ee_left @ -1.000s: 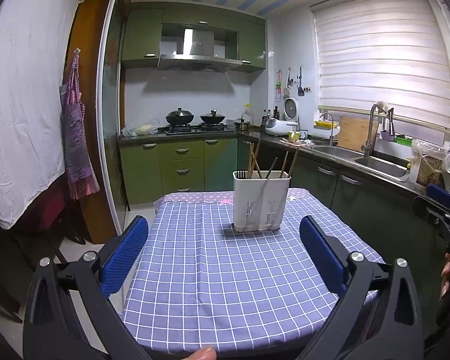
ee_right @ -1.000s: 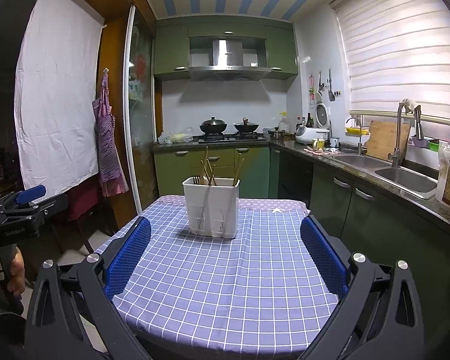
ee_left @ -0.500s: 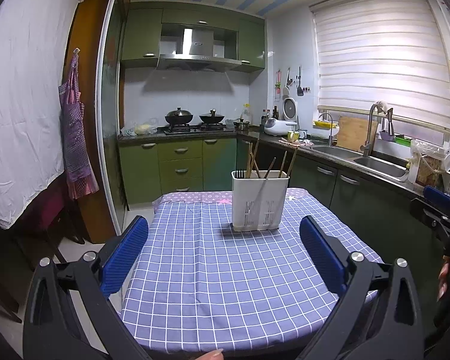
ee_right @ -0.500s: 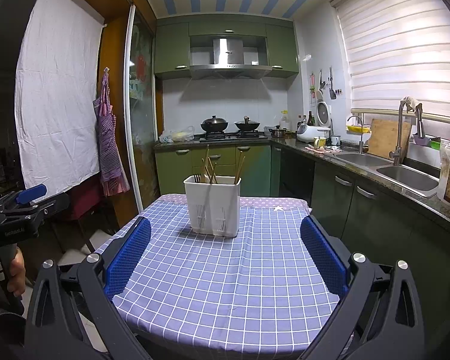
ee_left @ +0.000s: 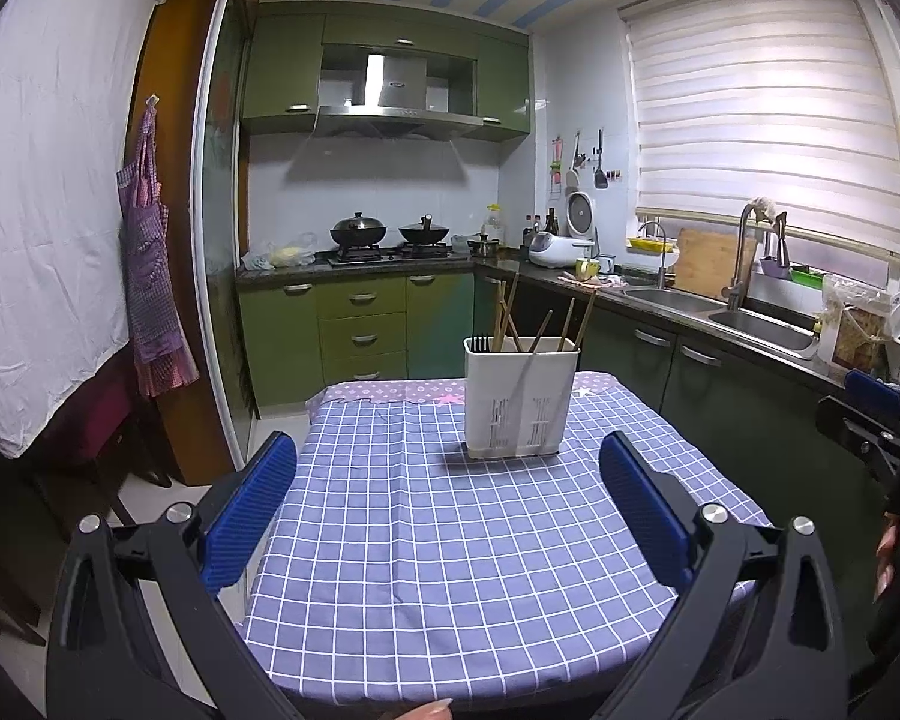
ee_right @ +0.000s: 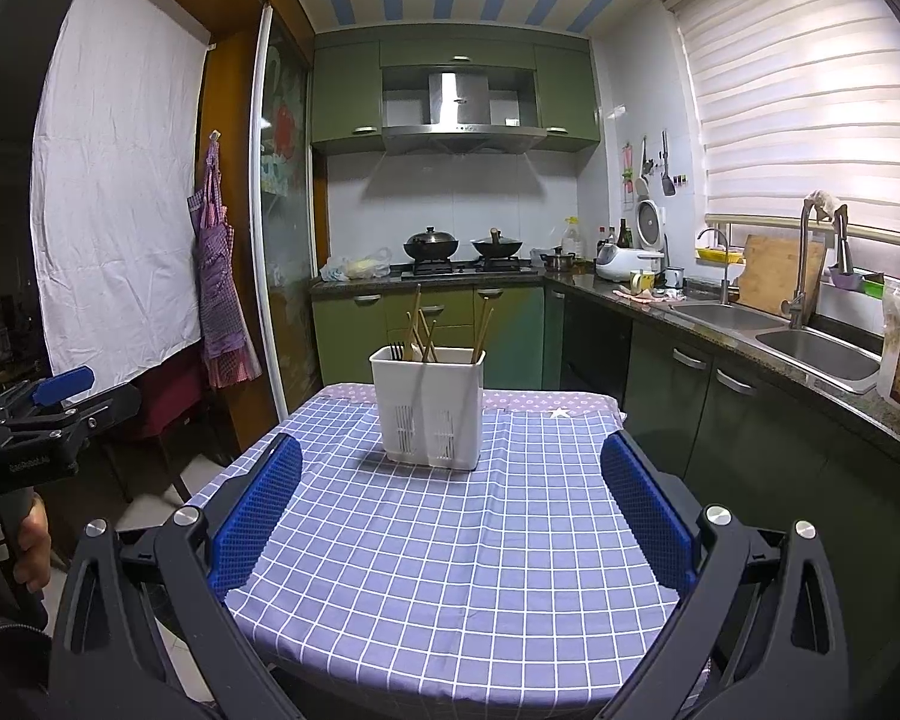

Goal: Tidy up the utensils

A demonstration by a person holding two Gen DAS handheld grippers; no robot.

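Left gripper (ee_left: 447, 501) and right gripper (ee_right: 450, 504): jaws wide apart, holding nothing, above near edge of table (ee_left: 450, 600). White utensil holder (ee_left: 519, 402) upright near far edge, containing chopsticks (ee_left: 570, 324) and black fork (ee_left: 480, 343).

The left claw (ee_left: 447, 504) sits a little lower and farther left than a second ago, so the white utensil holder (ee_left: 519, 399) drifts slightly left in its view. The right claw (ee_right: 450, 507) edges forward and down; the holder (ee_right: 429, 408) appears lower over the checked surface (ee_right: 450, 570).
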